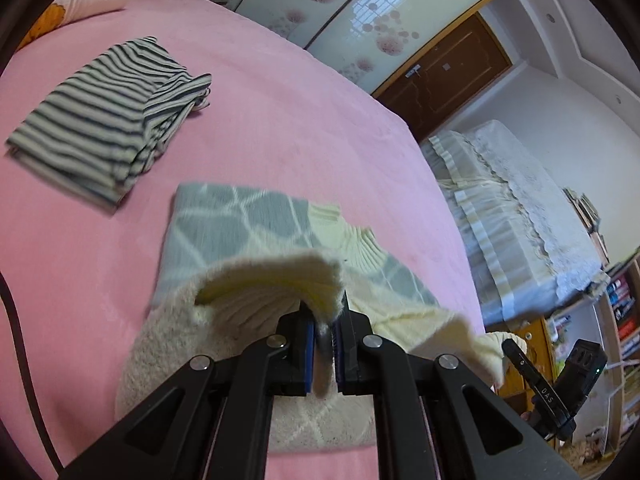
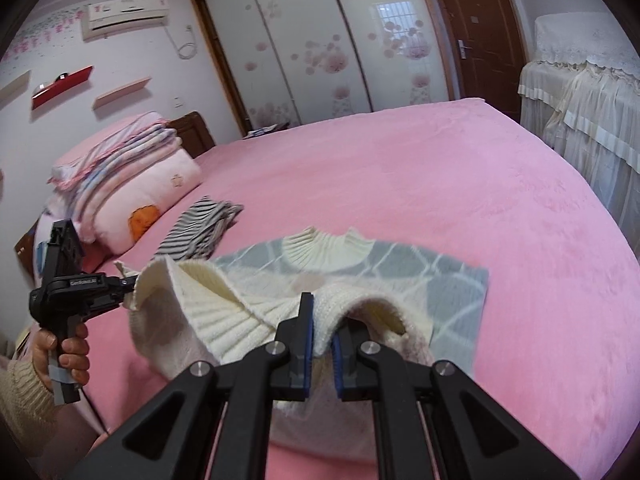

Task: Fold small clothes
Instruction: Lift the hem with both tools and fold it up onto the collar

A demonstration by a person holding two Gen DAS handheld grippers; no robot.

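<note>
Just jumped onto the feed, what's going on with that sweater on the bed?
A person holds a gripper in each hand, and both are shut on the hem of the cream and grey sweater. The left gripper and the right gripper have the hem lifted off the pink bed, while the collar end lies flat. A striped garment, already folded, sits further back near the pillows.
</note>
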